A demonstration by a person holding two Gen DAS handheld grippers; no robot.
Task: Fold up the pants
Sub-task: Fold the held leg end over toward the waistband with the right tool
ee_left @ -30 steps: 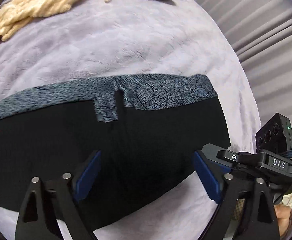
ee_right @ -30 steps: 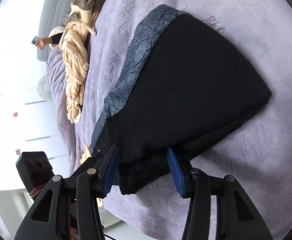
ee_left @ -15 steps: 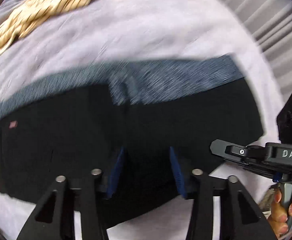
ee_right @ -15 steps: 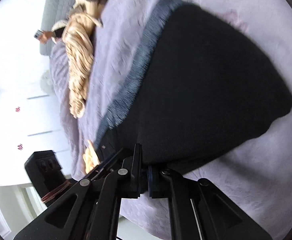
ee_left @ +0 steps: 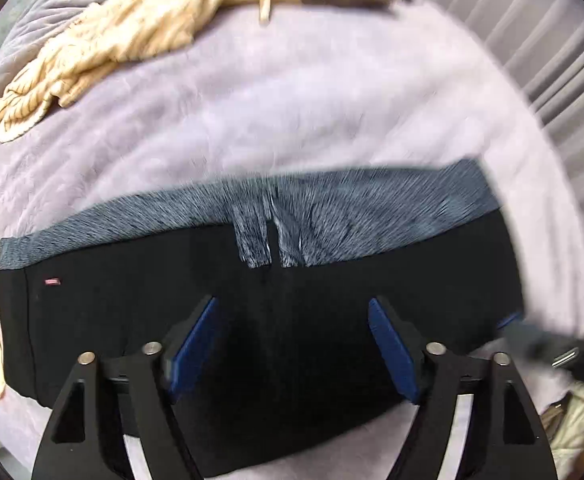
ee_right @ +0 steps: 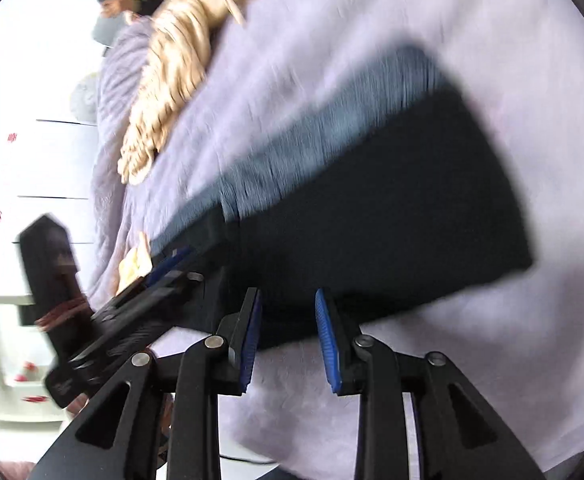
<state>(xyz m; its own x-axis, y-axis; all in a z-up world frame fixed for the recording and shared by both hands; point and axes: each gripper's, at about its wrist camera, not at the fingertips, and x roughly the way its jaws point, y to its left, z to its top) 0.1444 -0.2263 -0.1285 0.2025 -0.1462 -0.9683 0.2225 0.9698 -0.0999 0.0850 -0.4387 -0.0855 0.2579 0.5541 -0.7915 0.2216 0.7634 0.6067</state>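
Folded black pants point(ee_left: 140, 320) on lilac blanket point(ee_left: 292, 92), edges blurred

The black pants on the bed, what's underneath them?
The folded black pants lie flat on a lilac plush blanket, which shows all around them. Whatever is directly beneath the fabric, and between its folded layers, is covered and cannot be seen.

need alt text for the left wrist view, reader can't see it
Folded black pants with a blue-grey patterned waistband lie flat on a lilac bedspread, seen from just above. The left claw hangs over them, its jaws opening, gripping nothing. A crumpled cream garment lies at the far edge.
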